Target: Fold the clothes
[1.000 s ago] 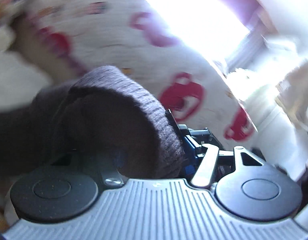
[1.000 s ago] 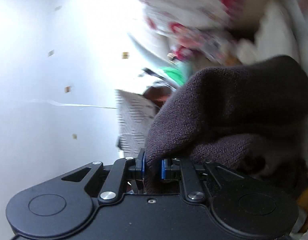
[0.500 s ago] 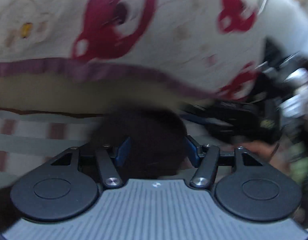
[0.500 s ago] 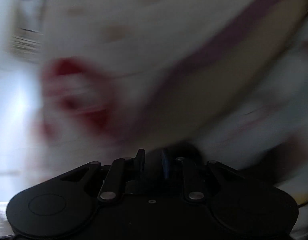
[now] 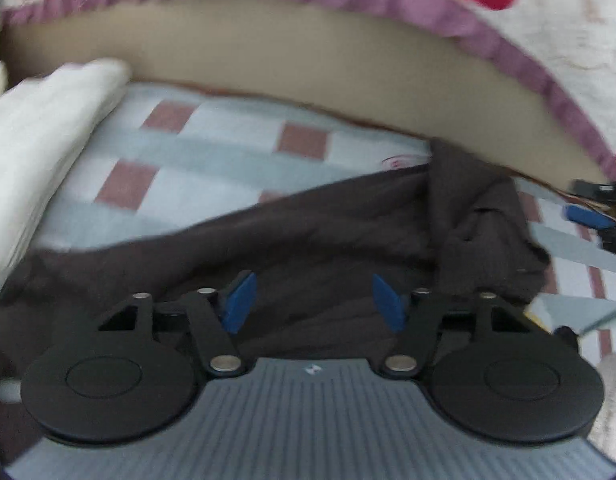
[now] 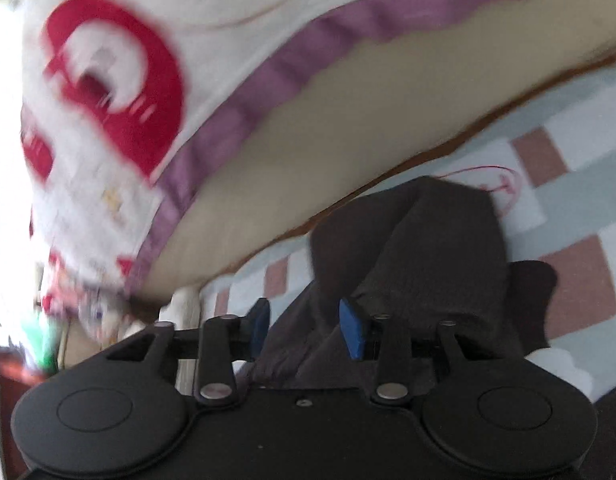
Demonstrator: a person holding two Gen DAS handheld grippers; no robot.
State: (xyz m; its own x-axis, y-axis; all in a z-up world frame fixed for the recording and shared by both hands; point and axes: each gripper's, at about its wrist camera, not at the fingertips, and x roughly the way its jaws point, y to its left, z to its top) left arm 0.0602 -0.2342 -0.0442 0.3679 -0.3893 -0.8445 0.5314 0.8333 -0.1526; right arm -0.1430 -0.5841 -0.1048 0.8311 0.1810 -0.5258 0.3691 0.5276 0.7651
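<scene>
Both grippers have come down from the raised, blurred swing of a second ago, and the dark brown knit garment [image 5: 331, 240] that hung bunched between their pads now lies spread on the checked bed sheet [image 5: 212, 160].

Left wrist view: the left gripper [image 5: 313, 302] hovers over the garment with its blue pads [image 5: 238, 300] apart and nothing pinched between them – the cloth lies below. A folded white cloth [image 5: 40, 128] sits at the left, and a white blanket with red prints and a purple hem [image 5: 507, 52] hangs beyond the sheet. The right gripper's blue pad shows at the far right edge.

Right wrist view: the right gripper [image 6: 304, 330] has just been opening – a ridge of the garment [image 6: 411, 248] rises between its pads, which no longer press it. The same blanket [image 6: 108, 92] fills the upper left.
</scene>
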